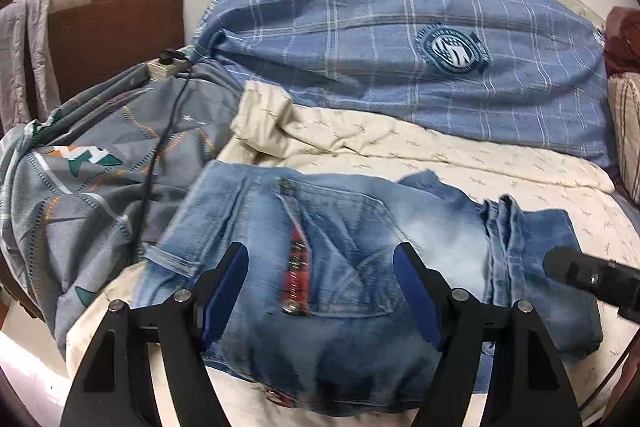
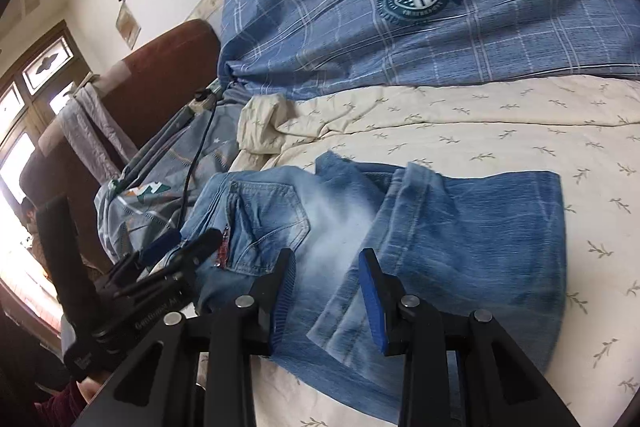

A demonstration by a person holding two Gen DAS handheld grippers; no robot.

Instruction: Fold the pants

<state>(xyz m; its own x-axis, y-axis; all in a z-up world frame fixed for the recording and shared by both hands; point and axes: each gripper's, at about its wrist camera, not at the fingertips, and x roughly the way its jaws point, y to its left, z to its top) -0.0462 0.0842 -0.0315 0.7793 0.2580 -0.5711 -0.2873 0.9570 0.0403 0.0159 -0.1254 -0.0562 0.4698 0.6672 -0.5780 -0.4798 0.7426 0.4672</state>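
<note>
Faded blue jeans [image 1: 344,259] lie folded on the cream bedsheet [image 1: 500,167], back pocket and red-lined waistband up, leg hems doubled over at the right. My left gripper [image 1: 320,267] is open and empty just above the pocket area. In the right wrist view the jeans [image 2: 460,227] lie in the middle, leg cuffs folded on top. My right gripper [image 2: 328,267] is open and empty over the faded thigh part. The left gripper [image 2: 188,247] shows at the left of that view, over the waistband. The right gripper's body [image 1: 592,275] pokes in at the right of the left wrist view.
A blue plaid quilt [image 1: 400,39] with a round emblem lies bunched behind the jeans. A grey patterned blanket [image 1: 92,167] with a black cable [image 1: 160,139] and a power strip [image 1: 168,67] lies at the left. A brown headboard [image 1: 112,27] stands beyond it.
</note>
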